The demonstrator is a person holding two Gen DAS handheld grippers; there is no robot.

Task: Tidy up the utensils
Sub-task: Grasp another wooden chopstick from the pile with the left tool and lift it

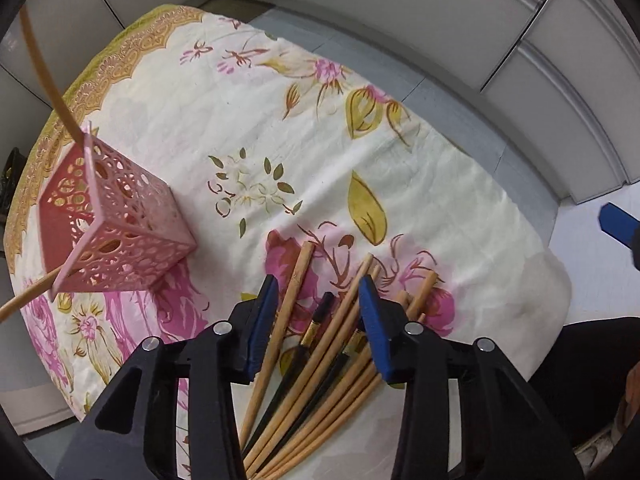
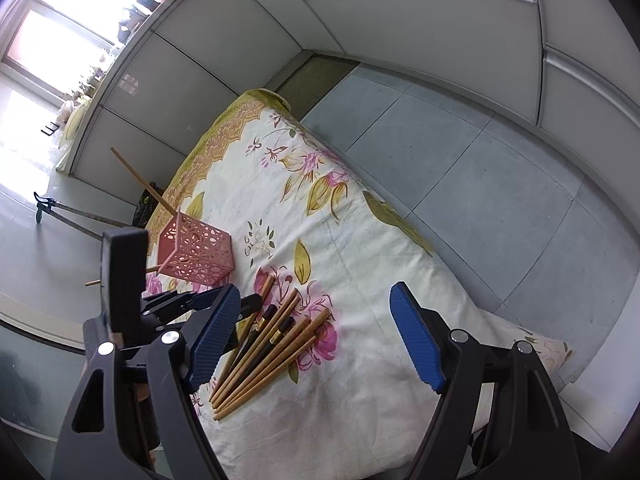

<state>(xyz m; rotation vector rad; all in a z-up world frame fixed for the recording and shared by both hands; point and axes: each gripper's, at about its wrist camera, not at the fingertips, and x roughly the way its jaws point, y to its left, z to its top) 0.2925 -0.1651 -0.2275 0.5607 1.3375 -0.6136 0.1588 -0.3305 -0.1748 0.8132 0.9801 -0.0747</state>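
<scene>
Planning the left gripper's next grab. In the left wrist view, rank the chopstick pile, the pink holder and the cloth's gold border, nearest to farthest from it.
1. Chopstick pile: right under the left gripper, between its fingers.
2. Pink holder: off to the left, on the cloth.
3. Gold border: far edge, upper left.

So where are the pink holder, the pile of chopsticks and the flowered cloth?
pink holder [image 2: 200, 254]: right wrist view, its lacy side wall.
pile of chopsticks [image 2: 260, 364]: right wrist view, middle of the wooden sticks.
flowered cloth [image 1: 192, 120]: left wrist view, bare cream patch.
</scene>
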